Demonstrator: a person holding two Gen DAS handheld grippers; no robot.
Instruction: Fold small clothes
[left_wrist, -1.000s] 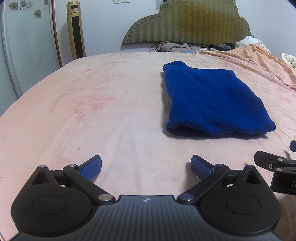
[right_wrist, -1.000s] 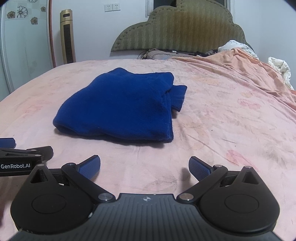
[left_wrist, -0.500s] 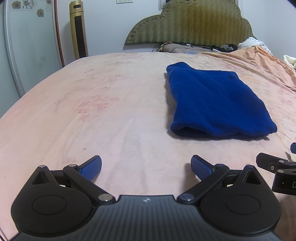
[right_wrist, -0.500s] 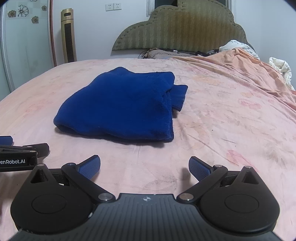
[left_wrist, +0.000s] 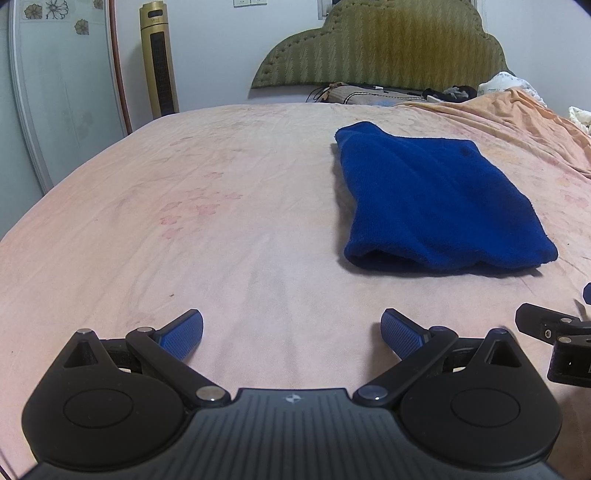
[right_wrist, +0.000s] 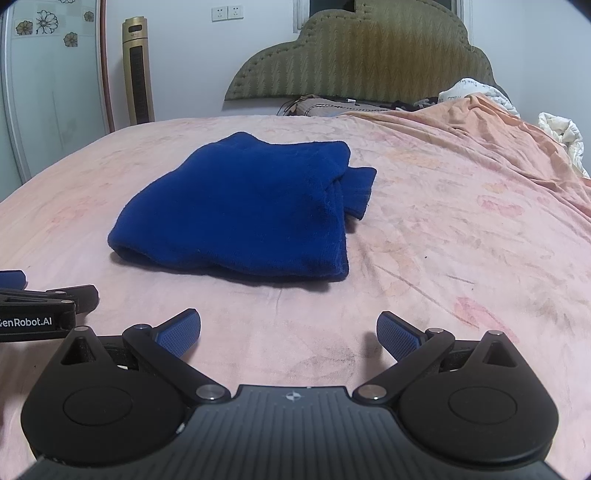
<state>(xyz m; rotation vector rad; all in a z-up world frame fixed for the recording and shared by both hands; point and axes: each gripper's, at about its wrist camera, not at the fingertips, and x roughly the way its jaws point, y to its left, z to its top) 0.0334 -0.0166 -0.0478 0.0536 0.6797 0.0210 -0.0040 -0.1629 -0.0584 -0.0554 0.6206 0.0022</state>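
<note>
Left gripper (left_wrist: 291, 332) agape, blue garment (left_wrist: 436, 206) ahead-right, apart

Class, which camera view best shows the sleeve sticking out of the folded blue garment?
The right wrist view: the sleeve pokes out clearly beside the blue garment. The left wrist view shows only the folded bulk; the sleeve is hidden.

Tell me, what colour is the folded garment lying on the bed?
The folded garment is plain deep blue; the right wrist view shows it best.

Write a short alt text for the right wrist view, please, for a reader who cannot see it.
A folded blue garment lies on a pink bedsheet, ahead of the open, empty right gripper. The left gripper shows at the left edge; a green headboard stands behind.
</note>
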